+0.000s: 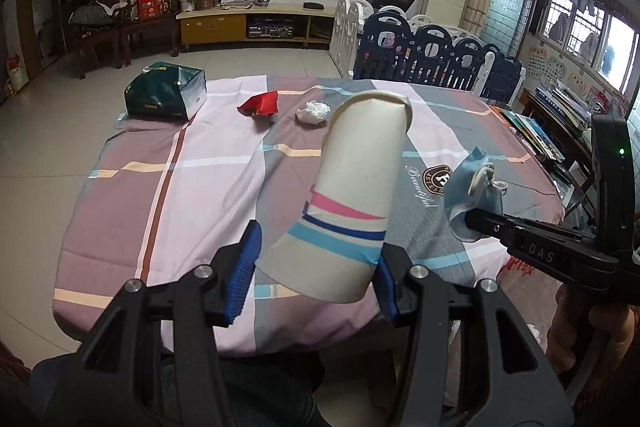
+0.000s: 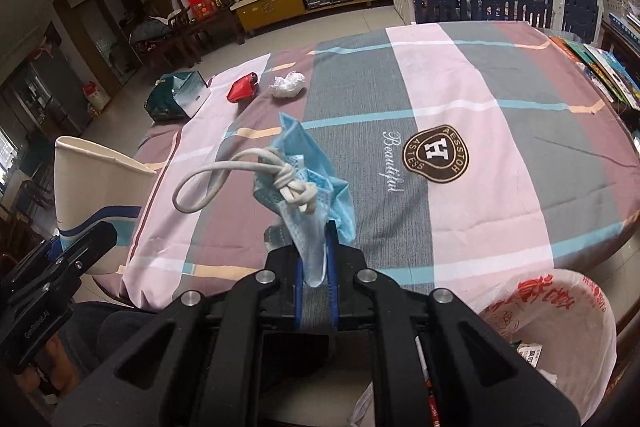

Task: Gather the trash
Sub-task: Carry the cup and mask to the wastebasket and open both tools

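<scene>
My left gripper (image 1: pixel 316 267) is shut on a white paper cup (image 1: pixel 356 187) with pink and blue stripes, held above the near edge of the table; the cup also shows in the right wrist view (image 2: pixel 88 183). My right gripper (image 2: pixel 316 259) is shut on a crumpled blue face mask (image 2: pixel 308 187) with white ear loops, held above the table; the mask also shows in the left wrist view (image 1: pixel 472 195). A red wrapper (image 1: pixel 258 103) and a crumpled white tissue (image 1: pixel 314 111) lie at the far side of the table.
A dark green bag (image 1: pixel 166 95) sits at the table's far left corner. A bin lined with a pink-white plastic bag (image 2: pixel 560 331) stands below the table's near right edge. The striped tablecloth (image 2: pixel 460 115) covers the table. Books and a playpen fence are to the right.
</scene>
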Motion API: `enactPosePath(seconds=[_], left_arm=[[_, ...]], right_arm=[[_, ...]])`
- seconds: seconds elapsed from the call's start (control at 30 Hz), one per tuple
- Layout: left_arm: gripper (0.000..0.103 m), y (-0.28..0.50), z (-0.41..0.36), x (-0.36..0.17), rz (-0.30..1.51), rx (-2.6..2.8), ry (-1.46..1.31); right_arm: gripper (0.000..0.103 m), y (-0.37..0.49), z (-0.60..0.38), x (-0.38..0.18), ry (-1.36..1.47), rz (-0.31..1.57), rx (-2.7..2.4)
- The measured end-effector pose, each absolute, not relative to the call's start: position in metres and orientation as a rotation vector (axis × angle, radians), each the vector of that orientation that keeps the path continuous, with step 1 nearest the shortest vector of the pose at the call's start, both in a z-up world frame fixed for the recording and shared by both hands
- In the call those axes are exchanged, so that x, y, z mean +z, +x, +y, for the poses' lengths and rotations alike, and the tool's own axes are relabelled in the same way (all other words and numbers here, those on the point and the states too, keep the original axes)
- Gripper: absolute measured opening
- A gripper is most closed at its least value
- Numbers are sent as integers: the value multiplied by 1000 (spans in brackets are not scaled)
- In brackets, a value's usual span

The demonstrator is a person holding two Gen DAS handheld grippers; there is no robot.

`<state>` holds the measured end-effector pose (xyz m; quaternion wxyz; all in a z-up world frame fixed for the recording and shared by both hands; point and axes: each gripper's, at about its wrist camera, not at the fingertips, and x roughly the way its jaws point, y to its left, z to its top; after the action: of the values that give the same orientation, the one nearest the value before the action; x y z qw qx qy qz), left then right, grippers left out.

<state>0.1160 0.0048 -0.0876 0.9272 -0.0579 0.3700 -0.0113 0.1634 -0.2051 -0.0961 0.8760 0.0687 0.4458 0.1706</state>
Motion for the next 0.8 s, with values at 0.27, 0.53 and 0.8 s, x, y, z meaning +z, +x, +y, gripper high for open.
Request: enactPosePath(seconds=[0.27,0.53,0.8], left_arm=[[52,114,1,-87,765,-24,-109],[52,113,-8,-86,762,-31,-87],[52,110,-23,-86,762,-56,-63]], right_arm=[[11,156,-214,-93,172,916,336],[11,140,-251,-73,204,868,289],[11,109,-305,-75,179,884,186]])
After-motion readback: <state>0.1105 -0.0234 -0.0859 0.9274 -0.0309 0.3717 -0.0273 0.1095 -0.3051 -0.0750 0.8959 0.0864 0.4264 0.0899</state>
